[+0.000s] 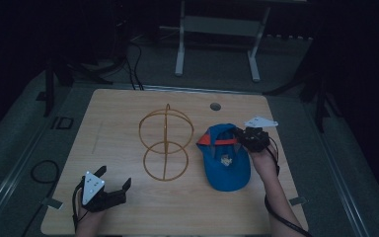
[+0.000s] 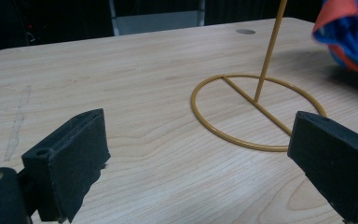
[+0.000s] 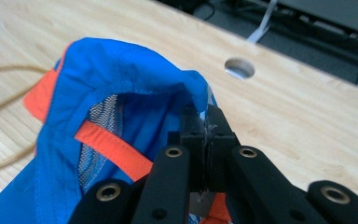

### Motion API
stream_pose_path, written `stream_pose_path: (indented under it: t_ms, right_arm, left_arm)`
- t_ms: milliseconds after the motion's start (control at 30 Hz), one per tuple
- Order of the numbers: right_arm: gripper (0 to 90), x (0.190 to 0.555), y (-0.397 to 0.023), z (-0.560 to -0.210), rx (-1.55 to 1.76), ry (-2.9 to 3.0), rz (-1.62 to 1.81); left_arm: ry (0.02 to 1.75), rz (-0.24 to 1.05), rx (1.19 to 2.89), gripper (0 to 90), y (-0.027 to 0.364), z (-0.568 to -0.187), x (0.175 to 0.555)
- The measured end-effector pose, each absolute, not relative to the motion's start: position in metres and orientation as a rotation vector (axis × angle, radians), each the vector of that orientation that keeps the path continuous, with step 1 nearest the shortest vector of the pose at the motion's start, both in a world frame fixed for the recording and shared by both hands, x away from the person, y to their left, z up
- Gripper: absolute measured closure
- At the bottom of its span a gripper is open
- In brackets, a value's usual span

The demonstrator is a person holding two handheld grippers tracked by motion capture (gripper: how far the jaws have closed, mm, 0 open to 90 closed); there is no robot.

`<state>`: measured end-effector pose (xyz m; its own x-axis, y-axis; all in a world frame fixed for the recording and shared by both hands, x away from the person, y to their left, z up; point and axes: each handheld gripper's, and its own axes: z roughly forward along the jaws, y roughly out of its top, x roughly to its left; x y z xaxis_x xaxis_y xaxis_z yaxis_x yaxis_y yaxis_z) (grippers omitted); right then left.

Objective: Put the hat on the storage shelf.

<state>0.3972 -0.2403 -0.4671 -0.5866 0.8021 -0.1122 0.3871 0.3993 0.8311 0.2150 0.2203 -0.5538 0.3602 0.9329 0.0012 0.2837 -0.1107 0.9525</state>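
Note:
A blue cap (image 1: pixel 225 160) with an orange strap lies on the right half of the wooden table (image 1: pixel 128 207). My right gripper (image 1: pixel 238 134) is shut on the cap's back edge and holds that end raised; in the right gripper view the pads (image 3: pixel 200 122) pinch the blue fabric of the cap (image 3: pixel 121 79). A gold wire stand (image 1: pixel 166 143), made of a flat ring base and upright rings, sits mid-table to the left of the cap. My left gripper (image 1: pixel 113 178) rests near the front left, open and holding nothing, facing the stand's base ring (image 2: pixel 256 112).
A round cable hole (image 1: pixel 215 106) is set into the table near its far edge. A white metal frame (image 1: pixel 217 34) stands on the floor beyond the table. Cables (image 1: pixel 44 170) lie on the floor at the left. The cap's edge (image 2: pixel 349 32) appears in the left gripper view's upper right.

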Motion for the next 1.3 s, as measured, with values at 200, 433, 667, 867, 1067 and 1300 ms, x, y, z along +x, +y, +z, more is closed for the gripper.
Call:
stream_pose_path:
  t_ms: [200,433,667,867,1067,1300]
  right_arm:
    - [88.9,0.383,-0.246,-0.441,0.998,2.095,1.159]
    - [88.9,0.364,-0.25,-0.41,0.938,2.035,1.203]
    - [88.9,0.351,-0.254,-0.385,0.891,1.991,1.229]
    - [88.9,0.345,-0.258,-0.374,0.875,1.974,1.23]
    - [88.8,0.34,-0.262,-0.364,0.873,1.955,1.24]
    - [88.8,0.333,-0.263,-0.358,0.862,1.956,1.251]
  left_arm:
    - [1.111,0.812,1.621,5.4,0.221,-0.553,0.215]
    - [1.097,0.831,1.611,5.9,0.22,-0.543,0.213]
    - [1.117,0.784,1.583,6.2,0.219,-0.521,0.211]
    - [1.098,0.747,1.579,6.3,0.215,-0.499,0.21]
    - [1.037,0.736,1.603,6.5,0.206,-0.472,0.215]
    - [0.963,0.708,1.62,6.5,0.189,-0.439,0.225]
